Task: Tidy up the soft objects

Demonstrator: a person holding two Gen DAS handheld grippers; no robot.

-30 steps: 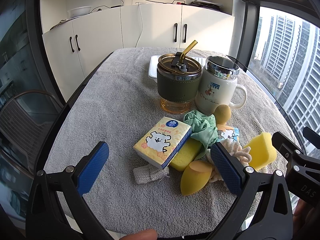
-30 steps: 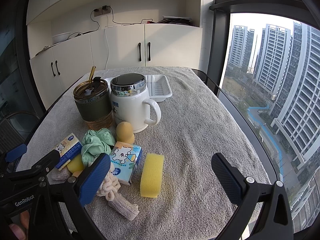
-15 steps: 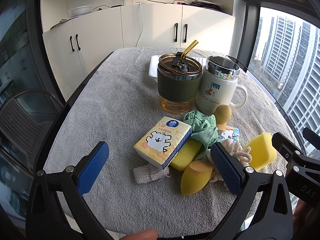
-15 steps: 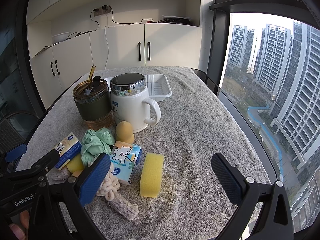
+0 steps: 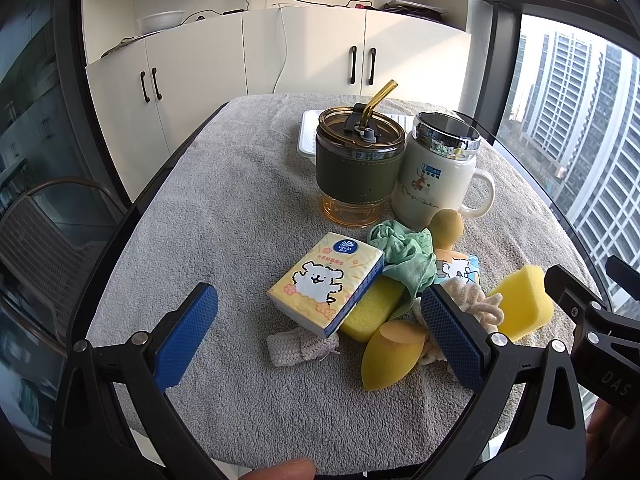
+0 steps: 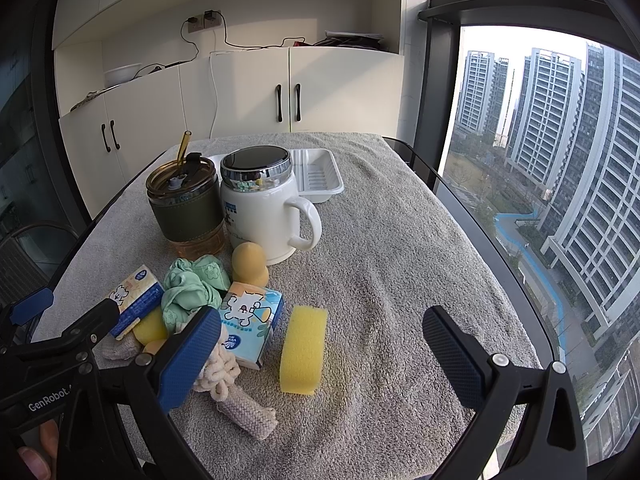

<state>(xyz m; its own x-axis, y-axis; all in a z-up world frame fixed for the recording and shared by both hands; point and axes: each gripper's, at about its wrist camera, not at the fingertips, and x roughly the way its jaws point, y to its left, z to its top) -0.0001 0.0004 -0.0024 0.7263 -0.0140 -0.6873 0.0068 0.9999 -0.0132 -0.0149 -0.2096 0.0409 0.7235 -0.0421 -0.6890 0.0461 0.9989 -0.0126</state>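
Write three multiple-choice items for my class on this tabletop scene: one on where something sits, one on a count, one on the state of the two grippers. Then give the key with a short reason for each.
1. Where is the white tray?
A. behind the two cups
B. at the near table edge
C. on top of the tissue packs

2. How many rectangular yellow sponges are in the pile?
A. one
B. two
C. four

3. What state are the two grippers in?
A. both shut on a sponge
B. left open, right shut
C. both open and holding nothing

Key:
1 A, as the tray shows behind the white mug and the green-sleeved tumbler.
2 B, as one sponge lies apart on the towel and another sponge sits under the yellow tissue pack.
3 C, as the left gripper and right gripper both show wide gaps with nothing between the pads.
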